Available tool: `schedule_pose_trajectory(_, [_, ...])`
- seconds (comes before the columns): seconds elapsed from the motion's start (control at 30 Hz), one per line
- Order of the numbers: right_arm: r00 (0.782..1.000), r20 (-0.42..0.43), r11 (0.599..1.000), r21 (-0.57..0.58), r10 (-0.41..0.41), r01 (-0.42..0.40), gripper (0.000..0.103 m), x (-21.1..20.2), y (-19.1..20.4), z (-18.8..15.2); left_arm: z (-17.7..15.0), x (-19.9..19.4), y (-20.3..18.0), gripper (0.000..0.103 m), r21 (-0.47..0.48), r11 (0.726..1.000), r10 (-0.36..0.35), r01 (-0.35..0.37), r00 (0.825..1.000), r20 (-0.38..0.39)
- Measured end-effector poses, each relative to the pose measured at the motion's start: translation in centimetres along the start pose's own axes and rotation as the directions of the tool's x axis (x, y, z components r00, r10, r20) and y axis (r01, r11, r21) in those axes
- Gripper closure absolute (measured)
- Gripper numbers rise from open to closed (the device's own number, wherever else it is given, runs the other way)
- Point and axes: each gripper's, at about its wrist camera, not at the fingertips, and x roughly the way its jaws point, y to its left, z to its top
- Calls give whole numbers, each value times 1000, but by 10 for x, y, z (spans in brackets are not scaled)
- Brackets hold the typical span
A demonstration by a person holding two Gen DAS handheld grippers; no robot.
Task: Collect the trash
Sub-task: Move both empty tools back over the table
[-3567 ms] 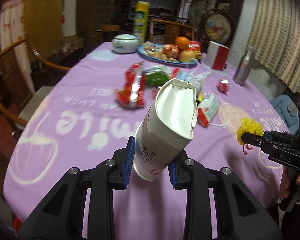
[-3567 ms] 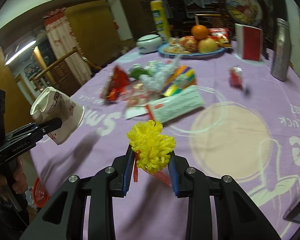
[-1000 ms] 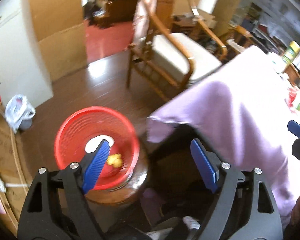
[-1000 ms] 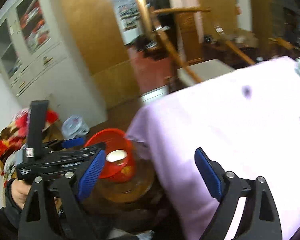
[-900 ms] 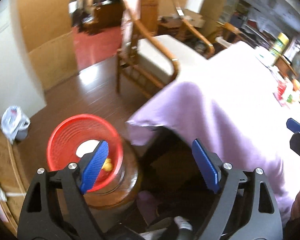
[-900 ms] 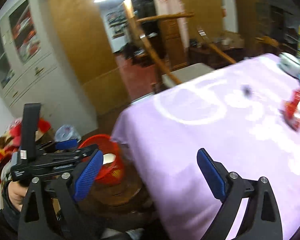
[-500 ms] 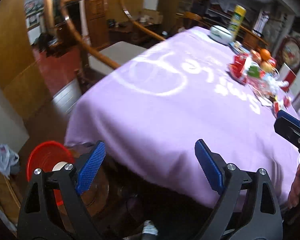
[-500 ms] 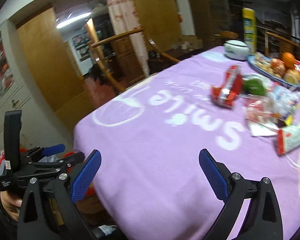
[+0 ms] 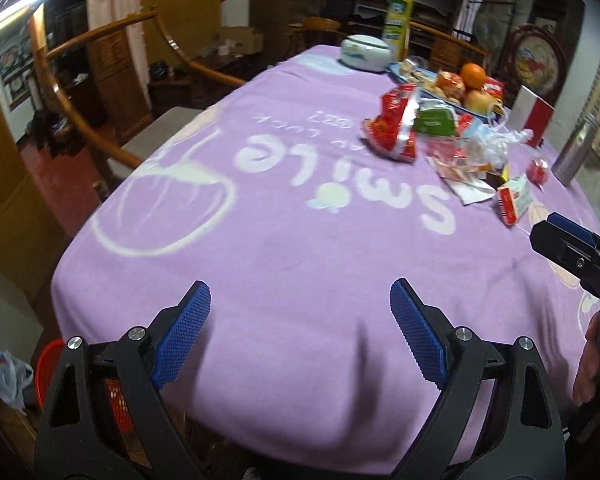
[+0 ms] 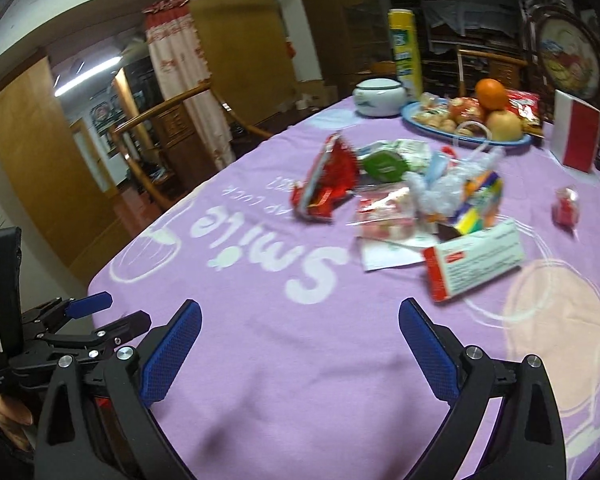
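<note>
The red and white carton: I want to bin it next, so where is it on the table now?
In the right wrist view the red and white carton lies right of centre on the purple tablecloth, at the near edge of the wrapper pile, just beyond the open right gripper.

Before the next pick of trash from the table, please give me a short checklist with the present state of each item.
1. Left tool open and holding nothing: ok.
2. Right tool open and holding nothing: ok.
3. Trash in view: ok; red wrapper, clear bag and carton lie on the cloth.
4. Path from tools to trash free: ok, only bare cloth between.
5. Fruit plate apart from the trash: ok.
6. Red basket has room: cannot tell, mostly hidden.
</note>
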Motion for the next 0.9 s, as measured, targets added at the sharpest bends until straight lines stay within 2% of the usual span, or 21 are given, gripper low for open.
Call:
schedule_pose_trajectory(0.2, [999,-7,998,54,-37,37,6,2,-25,0,7,6,-19,15,45,999,-24,25,1000,-5])
schedule_pose_trajectory(0.6, [992,-22,988,83,-126,127,6,-5,-56,3,27,24,-53,13,110,991,-71,71,997,-3])
schedule_pose_trajectory(0.9, [972,-54,966,111,-229,234,6,4,-89,18,48,47,-79,12,138,985,-108,106,994,13])
